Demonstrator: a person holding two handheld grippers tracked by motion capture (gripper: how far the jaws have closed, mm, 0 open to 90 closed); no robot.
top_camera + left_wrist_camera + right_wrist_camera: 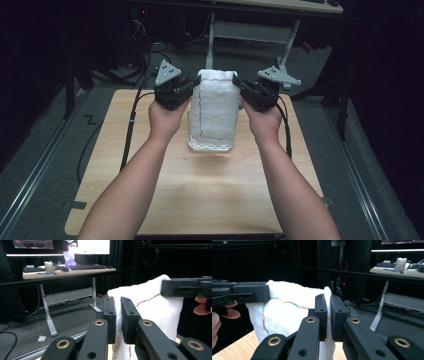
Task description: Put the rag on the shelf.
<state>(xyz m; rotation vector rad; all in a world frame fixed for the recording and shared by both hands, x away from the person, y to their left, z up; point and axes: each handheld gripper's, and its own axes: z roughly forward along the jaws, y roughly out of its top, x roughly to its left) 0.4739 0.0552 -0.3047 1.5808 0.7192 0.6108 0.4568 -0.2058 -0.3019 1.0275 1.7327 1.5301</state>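
A white towel (216, 107) with coloured stitching hangs upright above the wooden table (200, 200), stretched between its two top corners. My left gripper (196, 80) is shut on the towel's upper left corner; in the left gripper view its jaws (118, 312) pinch the towel (152, 307) edge. On the upper right corner my right gripper (237, 80) is shut, and in the right gripper view its jaws (328, 312) clamp the towel (284, 315). The towel's lower end hangs down in front of a white perforated basket (210, 146) and hides most of it.
Black cables (131, 125) trail from both grippers over the table's left and right sides. Behind the table stands a desk (67, 271) with a keyboard and monitors, on white legs (211, 45). Dark floor and metal rails (35, 170) flank the table.
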